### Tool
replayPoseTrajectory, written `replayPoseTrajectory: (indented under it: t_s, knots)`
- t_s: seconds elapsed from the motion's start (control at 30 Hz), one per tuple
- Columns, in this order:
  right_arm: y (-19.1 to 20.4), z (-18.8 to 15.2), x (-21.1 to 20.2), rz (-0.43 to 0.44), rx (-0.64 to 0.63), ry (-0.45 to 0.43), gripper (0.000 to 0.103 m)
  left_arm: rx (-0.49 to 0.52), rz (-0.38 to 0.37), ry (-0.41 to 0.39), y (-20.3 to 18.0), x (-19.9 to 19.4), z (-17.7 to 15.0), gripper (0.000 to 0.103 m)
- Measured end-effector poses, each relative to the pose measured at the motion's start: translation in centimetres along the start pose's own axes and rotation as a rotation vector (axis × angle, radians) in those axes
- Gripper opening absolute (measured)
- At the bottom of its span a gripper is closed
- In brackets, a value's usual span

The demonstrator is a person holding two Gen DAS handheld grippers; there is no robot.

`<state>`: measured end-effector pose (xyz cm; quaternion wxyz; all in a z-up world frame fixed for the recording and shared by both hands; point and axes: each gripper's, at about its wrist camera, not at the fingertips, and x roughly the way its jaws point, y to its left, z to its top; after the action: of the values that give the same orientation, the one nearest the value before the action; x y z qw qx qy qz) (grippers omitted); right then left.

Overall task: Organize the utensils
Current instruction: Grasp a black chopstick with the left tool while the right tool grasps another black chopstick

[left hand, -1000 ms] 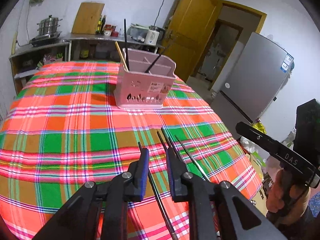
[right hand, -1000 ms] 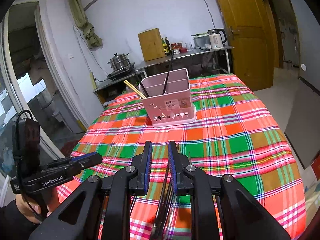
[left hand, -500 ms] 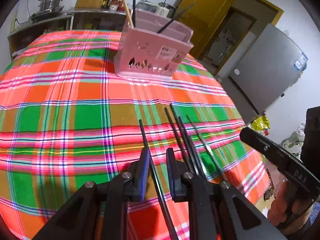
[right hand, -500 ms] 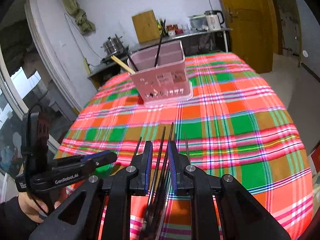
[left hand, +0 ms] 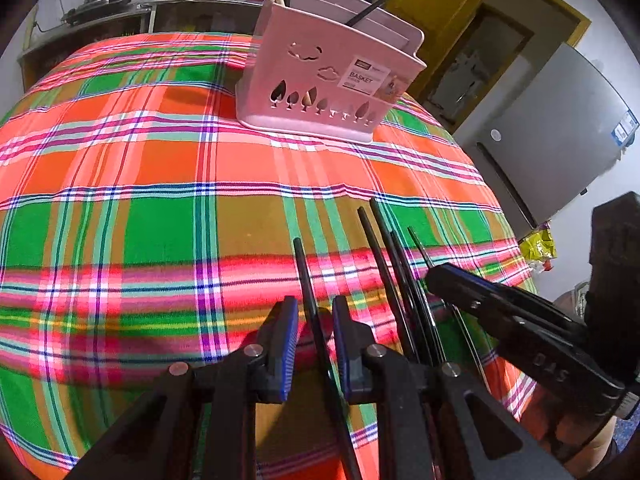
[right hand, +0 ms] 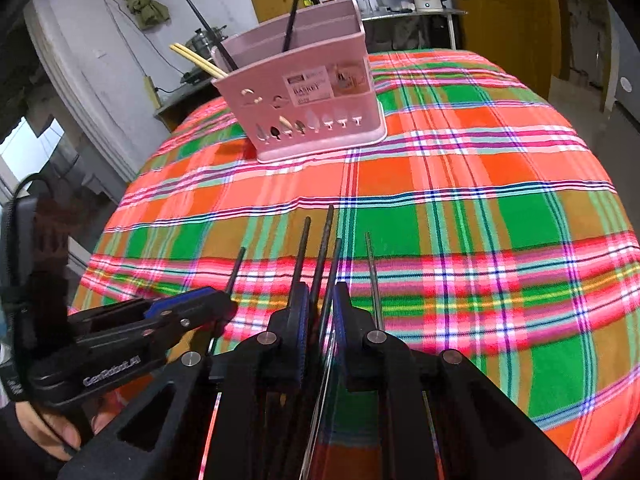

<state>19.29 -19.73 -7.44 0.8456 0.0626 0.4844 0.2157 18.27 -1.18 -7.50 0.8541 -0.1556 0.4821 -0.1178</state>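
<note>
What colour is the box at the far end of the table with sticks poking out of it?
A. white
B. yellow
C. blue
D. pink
D: the basket standing on the checked tablecloth is pink, with little tree-shaped holes along its bottom and chopsticks sticking up out of it.

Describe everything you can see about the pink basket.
The pink basket looks like plastic, boxy, with an inner divider, tree and cloud cutouts and a white "BASKET" label on its front. It stands upright on the plaid cloth at the table's far side. Black chopsticks and pale wooden ones lean inside. No gripper touches it.
</note>
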Motion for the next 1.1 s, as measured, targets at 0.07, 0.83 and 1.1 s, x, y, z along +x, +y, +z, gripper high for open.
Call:
replayPoseTrajectory:
  t_s: [0.07, 0.83, 1.1]
  knots:
    - [-0.1, 0.3, 0.7, -0.01, 0.005, 0.013, 0.013, 0.004, 0.005, -0.001, 0.0, 0.1, 0.1, 0.017]
    - [-0.1, 2.0, 2.9, -0.085, -0.006, 0.109, 0.009, 0.098, 0.095, 0.026, -1.4, 1.3, 1.4, 0.013]
    - [0.2, 2.0, 3.0, -0.104, -0.038, 0.116, 0.006, 0.115, 0.105, 0.046, -1.3, 1.3, 1.6, 0.008]
